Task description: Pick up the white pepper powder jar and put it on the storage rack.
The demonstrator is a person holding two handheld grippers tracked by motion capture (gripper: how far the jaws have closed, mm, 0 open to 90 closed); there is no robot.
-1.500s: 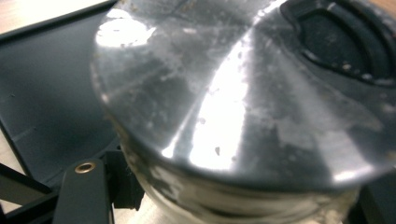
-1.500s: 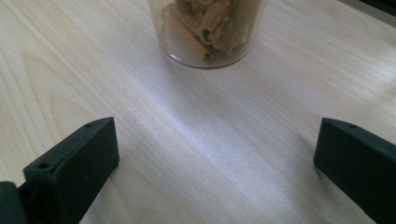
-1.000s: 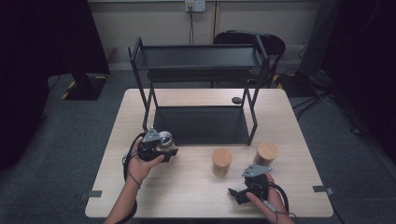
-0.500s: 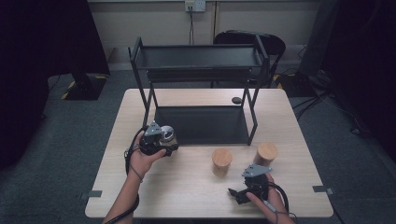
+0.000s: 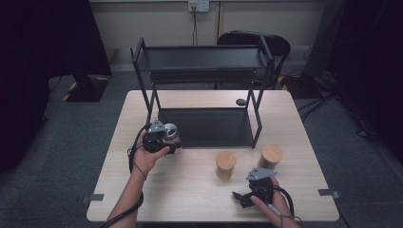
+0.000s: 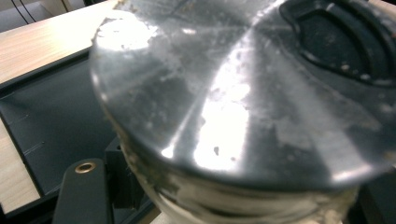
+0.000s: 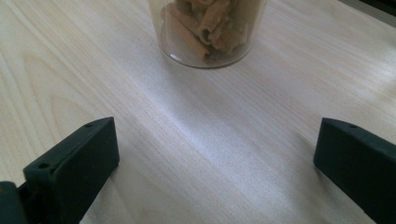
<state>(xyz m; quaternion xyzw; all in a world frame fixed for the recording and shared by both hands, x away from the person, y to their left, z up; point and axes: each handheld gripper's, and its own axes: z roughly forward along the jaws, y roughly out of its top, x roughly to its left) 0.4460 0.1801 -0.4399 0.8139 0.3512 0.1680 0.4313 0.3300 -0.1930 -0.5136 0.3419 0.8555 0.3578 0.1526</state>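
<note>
My left gripper (image 5: pixel 167 138) is shut on a glass jar (image 5: pixel 172 135) with a shiny metal lid (image 6: pixel 224 93), held just above the table at the front left corner of the black rack (image 5: pixel 204 61). One black finger (image 6: pixel 84 186) shows beside the jar's wall in the left gripper view. My right gripper (image 5: pixel 243 194) rests low at the table's front right, open, its jaws (image 7: pixel 215 172) wide apart over bare wood. Ahead of them stands a clear jar of pasta pieces (image 7: pixel 208 28). Two wooden-lidded jars (image 5: pixel 225 161) (image 5: pixel 271 156) stand between the rack and my right hand.
The two-tier black rack has a dark lower shelf (image 5: pixel 204 126) lying on the light wooden table (image 5: pixel 190 190) and an upper shelf on thin posts. A small dark object (image 5: pixel 241 101) lies behind the rack. A chair (image 5: pixel 266 45) stands beyond the table.
My left gripper has edged slightly away from me toward the rack with the jar in it. The right gripper has stayed put.
</note>
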